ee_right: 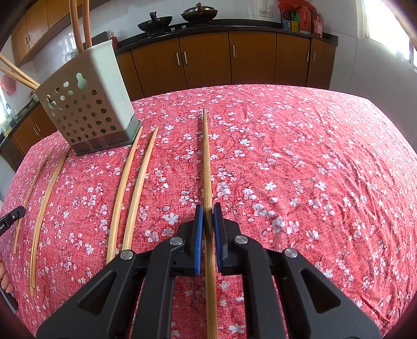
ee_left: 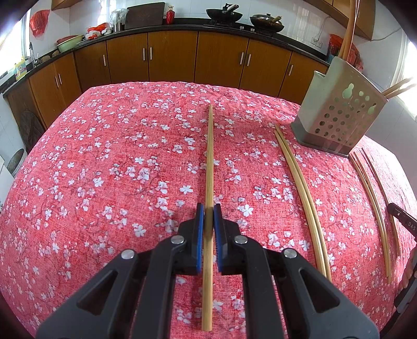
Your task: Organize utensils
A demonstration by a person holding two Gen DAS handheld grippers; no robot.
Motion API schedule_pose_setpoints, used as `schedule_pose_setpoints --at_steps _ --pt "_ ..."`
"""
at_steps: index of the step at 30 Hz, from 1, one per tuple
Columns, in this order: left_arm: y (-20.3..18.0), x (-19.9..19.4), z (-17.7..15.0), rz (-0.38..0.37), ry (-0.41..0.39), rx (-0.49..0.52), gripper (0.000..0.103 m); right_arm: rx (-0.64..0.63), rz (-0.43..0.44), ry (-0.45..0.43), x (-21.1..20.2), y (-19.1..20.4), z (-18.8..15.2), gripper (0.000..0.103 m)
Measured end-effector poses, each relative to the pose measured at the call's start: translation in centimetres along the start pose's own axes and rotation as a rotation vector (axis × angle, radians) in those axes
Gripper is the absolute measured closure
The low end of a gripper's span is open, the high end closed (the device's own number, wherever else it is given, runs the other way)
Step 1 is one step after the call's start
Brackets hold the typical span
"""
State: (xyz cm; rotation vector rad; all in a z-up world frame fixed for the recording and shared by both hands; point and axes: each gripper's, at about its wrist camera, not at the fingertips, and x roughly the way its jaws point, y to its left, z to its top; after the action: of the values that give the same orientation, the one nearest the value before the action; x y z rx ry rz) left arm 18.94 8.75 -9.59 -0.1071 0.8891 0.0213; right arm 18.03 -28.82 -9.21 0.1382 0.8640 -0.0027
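1. nearest in the left wrist view, the left gripper (ee_left: 209,208) has its blue-padded jaws pinching a long, pale bamboo chopstick (ee_left: 209,161) that runs straight ahead between them, its thin tip pointing toward the far edge of the desk.
2. in the right wrist view, the right gripper (ee_right: 208,208) likewise has its jaws pinching a second chopstick (ee_right: 206,161), darker and more olive near the pads, paler toward its tip.
3. the desk (ee_left: 104,169) carries a red cloth printed with small white blossoms.
4. between the two grippers, loose chopsticks lie flat on the cloth: a touching pair (ee_left: 297,177) just beside the left gripper's stick, and another pair (ee_right: 135,187) lying slightly apart near the right gripper.
5. further back stands a pale, perforated utensil holder (ee_left: 336,112) on a grey base, upright chopsticks (ee_left: 349,34) rising from its top.
6. beyond the desk, brown cabinets (ee_left: 172,57) run under a dark counter with two woks (ee_left: 224,14).
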Motion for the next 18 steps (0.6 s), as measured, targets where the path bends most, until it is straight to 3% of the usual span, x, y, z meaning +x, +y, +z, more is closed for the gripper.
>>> schedule_pose_setpoints --at_steps 18 --pt "0.00 -0.11 0.06 -0.002 0.001 -0.002 0.093 0.000 0.001 0.002 -0.03 -0.01 0.01 0.093"
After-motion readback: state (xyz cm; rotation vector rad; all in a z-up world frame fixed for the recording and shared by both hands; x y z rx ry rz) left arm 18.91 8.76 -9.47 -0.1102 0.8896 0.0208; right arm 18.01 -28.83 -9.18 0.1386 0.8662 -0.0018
